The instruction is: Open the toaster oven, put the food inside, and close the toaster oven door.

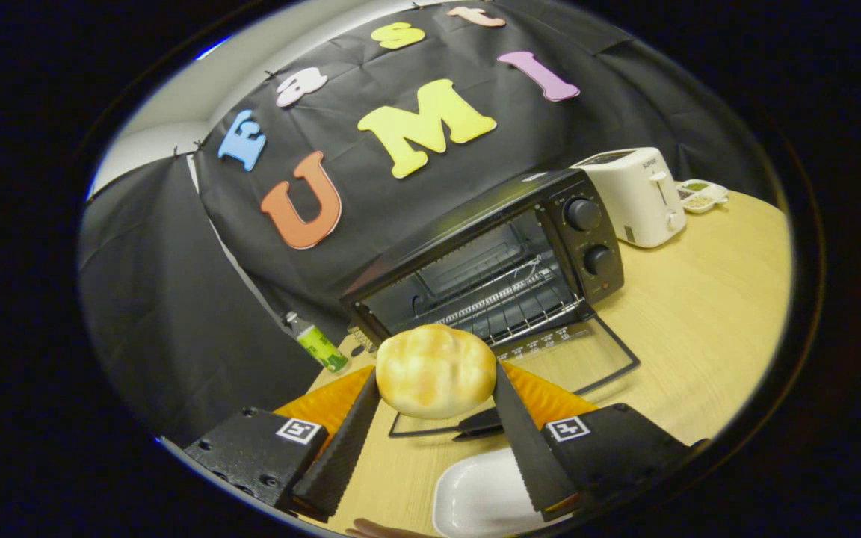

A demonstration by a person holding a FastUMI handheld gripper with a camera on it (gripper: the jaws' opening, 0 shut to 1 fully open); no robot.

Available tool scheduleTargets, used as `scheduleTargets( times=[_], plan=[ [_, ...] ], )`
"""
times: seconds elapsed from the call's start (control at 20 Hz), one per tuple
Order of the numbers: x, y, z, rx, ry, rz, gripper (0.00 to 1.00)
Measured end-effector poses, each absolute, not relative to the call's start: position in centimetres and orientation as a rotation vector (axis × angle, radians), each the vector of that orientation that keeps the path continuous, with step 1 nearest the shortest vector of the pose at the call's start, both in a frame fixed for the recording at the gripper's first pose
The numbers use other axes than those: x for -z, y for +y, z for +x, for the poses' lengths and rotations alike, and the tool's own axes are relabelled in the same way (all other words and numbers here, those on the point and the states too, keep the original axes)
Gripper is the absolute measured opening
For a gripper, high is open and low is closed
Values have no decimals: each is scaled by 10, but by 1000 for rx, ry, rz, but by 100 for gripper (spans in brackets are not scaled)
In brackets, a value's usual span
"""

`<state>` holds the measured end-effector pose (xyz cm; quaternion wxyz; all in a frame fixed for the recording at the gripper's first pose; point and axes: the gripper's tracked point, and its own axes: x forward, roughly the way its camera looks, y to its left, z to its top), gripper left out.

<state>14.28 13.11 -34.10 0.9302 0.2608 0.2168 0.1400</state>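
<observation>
Between the two fingers of our tool (436, 388) we see the bun (436, 370), a round, golden bread roll; both fingers press against its sides, so the tool is closed on it and carries it above the tabletop (699, 314). Just beyond the bun stands the toaster oven (490, 254), black, with its glass door (572, 359) dropped flat onto the tabletop and its mouth facing us. Inside we make out a wire rack (509, 299), and on the oven's right panel two round knobs (584, 214), one above the other. Under the bun and the fingers lies an orange tray (326, 400), just in front of the open door. A white dish (475, 497) sits near us on the tabletop, below the fingers. Left of the oven, against the black cloth wall, stands a small bottle with a green label (318, 344). Right of the oven, near it, we see a white pop-up toaster (636, 196), and beyond that a small white dish holding something greenish (702, 196).
</observation>
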Motion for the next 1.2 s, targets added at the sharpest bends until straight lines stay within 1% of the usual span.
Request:
scheduleTargets(
  times=[0.35,0.6,0.75,0.95,1.05,1.2],
  plan=[
    [362,112,219,-193,468,633,94],
    [363,126,256,-194,501,709,94],
    [359,126,279,-173,461,646,94],
    [362,116,301,-138,434,621,96],
    [371,110,308,-121,455,587,100],
    [377,106,308,-136,461,558,100]
  ],
)
